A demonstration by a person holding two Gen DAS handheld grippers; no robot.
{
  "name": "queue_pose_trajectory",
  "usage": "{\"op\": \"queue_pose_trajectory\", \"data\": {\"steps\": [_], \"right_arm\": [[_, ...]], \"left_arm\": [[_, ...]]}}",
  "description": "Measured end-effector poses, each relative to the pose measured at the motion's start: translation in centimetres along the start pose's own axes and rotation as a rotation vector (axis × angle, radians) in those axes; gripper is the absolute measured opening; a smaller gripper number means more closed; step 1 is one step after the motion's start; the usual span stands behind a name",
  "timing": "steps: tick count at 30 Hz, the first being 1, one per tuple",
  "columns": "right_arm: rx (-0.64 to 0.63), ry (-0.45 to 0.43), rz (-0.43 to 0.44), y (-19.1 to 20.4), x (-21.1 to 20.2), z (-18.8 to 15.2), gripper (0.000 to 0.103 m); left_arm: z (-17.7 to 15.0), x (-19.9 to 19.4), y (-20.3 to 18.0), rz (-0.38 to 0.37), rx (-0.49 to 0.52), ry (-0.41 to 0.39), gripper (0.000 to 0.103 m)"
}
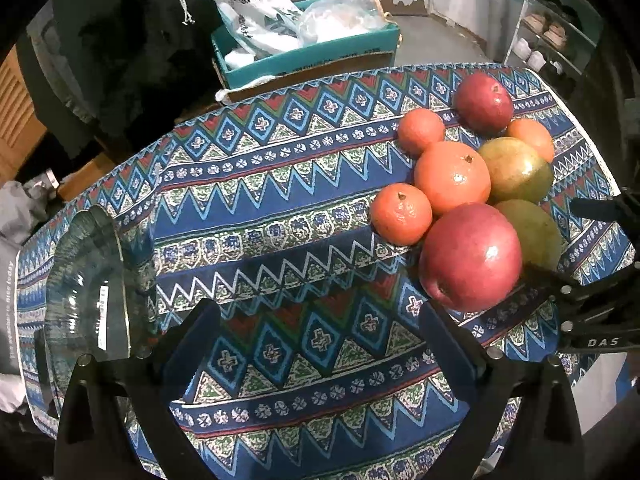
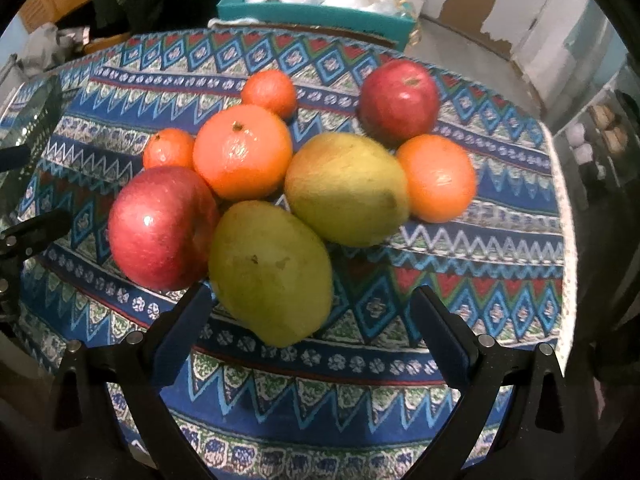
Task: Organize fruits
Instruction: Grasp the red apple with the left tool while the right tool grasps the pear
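Fruit lies in one tight group on the patterned tablecloth (image 2: 500,240), and the large orange (image 2: 242,152) is the middle of this group. Touching the large orange on its near-left side is a red apple (image 2: 160,228), and in front of the orange, closest to the right gripper (image 2: 316,324), lies a green mango (image 2: 272,276). A second green mango (image 2: 346,190) rests against the right side of the large orange, and beyond that mango sits a medium orange (image 2: 438,178). Behind the medium orange, well to the right of the large orange, stands a second red apple (image 2: 398,100). One small tangerine (image 2: 270,94) is just behind the large orange and another small tangerine (image 2: 168,148) is just beside it on the left. The right gripper has its jaws wide apart and holds nothing; its fingers stand on both sides of the near mango's tip without touching it. The left gripper (image 1: 324,320) is also spread wide and empty, over bare cloth to the left of the large orange. A clear glass bowl (image 1: 92,280) stands far to the left of the orange, near the left gripper's left finger. A teal box (image 1: 308,56) with plastic bags is behind the table.
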State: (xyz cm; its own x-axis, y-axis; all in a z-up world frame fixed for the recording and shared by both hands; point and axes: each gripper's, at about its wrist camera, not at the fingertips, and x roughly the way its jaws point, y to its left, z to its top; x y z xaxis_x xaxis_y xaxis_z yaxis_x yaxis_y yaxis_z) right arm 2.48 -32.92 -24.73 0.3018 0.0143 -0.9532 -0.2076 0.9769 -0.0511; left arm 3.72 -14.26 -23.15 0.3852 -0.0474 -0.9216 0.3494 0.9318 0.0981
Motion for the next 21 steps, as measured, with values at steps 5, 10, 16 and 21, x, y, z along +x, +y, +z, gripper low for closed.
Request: {"op": "queue_pose_trajectory", "data": {"steps": [5,10,16,21], "right_arm": [[-0.027,0.018,0.036,0.2,1.7,0.5,0.093],[-0.029,0.036,0.081,0.0,2.7,0.9,0.086],[-0.054,0.035,0.129,0.8,3.0,0.8,0.068],[-0.028,0.044,0.092,0.7,2.4,-0.8,0.067]], "left_arm": [[0.1,0.8,-0.3,-0.01,0.012,0.008,0.1],[0.2,1.2,-0.5,-0.031,0.022,0.021,0.1],[0.4,1.2,-1.2,-0.076,0.027,0.032,0.1],[0.5,0.7,-2.2,-0.113,0.039,0.019,0.1]]}}
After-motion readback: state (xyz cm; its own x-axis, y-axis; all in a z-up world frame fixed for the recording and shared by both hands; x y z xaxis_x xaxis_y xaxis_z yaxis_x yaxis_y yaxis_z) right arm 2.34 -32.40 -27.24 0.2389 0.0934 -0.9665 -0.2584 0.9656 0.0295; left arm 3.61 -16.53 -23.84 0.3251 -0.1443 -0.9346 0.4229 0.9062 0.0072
